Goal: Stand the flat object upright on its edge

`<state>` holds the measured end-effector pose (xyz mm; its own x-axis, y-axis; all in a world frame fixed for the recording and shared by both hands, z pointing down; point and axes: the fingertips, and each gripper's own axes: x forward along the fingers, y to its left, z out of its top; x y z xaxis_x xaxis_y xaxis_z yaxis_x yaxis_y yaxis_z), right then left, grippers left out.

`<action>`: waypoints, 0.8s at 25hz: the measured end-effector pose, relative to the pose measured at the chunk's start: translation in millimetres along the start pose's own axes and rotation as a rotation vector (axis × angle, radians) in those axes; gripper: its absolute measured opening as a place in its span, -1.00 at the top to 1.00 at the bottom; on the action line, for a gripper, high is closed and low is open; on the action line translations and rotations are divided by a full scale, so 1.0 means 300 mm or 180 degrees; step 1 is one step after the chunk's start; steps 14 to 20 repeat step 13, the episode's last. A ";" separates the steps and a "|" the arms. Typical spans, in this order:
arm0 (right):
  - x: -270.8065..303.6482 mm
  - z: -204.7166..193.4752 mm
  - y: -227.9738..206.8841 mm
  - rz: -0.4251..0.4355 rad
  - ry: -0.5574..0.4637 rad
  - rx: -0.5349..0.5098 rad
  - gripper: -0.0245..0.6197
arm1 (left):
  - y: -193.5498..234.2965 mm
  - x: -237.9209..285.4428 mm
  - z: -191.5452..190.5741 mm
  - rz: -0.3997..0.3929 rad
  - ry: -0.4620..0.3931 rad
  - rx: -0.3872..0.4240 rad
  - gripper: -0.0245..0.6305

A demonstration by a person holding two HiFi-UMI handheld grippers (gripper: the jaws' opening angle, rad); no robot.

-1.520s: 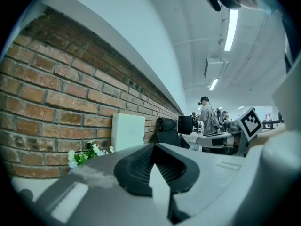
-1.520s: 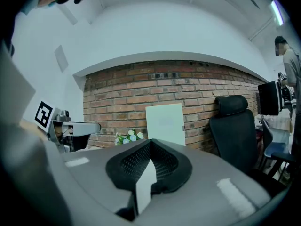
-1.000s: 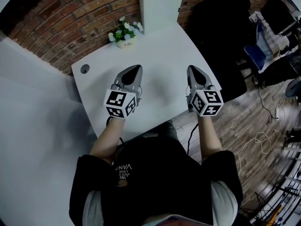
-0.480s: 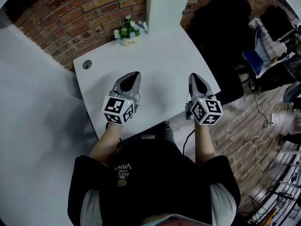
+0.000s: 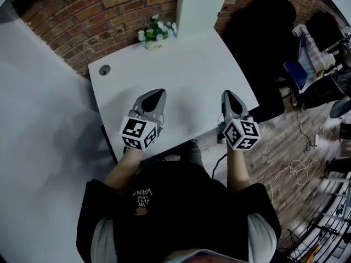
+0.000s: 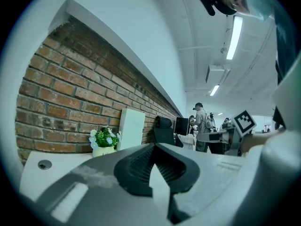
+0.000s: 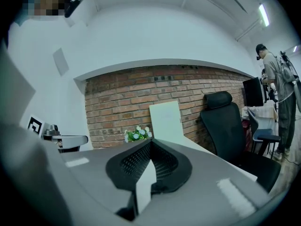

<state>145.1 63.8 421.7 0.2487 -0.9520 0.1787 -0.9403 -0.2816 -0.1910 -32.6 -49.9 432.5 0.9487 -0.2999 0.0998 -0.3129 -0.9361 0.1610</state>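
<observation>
Head view, nearest first: one person in a dark top holds two grippers over the near edge of one white table [image 5: 186, 75]. The left gripper [image 5: 158, 93] and the right gripper [image 5: 228, 95] point away from the person, well apart from each other. In each gripper view the jaws are pressed together with nothing between them, on the left gripper [image 6: 154, 147] and the right gripper [image 7: 150, 142] alike.

Further out, the table carries one round cable hole [image 5: 103, 70] near its left corner. One small flower pot [image 5: 156, 36] with white and blue blooms stands at the far edge.

The flat panel [image 5: 200, 10] is a single plain white rectangular board, taller than wide. It stands upright on its lower edge at the table's far edge, just right of the pot, against the brick wall [image 5: 93, 15]. Whether it touches the wall cannot be told. One black office chair [image 5: 258, 26] stands off the table's right side.
</observation>
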 end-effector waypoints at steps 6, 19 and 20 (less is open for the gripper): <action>-0.007 -0.007 0.008 -0.0024 0.0011 0.0006 0.93 | -0.007 -0.018 -0.017 -0.0008 0.0020 -0.0009 0.93; -0.005 -0.016 0.004 -0.0025 0.0025 0.0016 0.93 | -0.003 -0.011 -0.014 0.0013 -0.0004 -0.0023 0.93; -0.005 -0.016 0.004 -0.0025 0.0025 0.0016 0.93 | -0.003 -0.011 -0.014 0.0013 -0.0004 -0.0023 0.93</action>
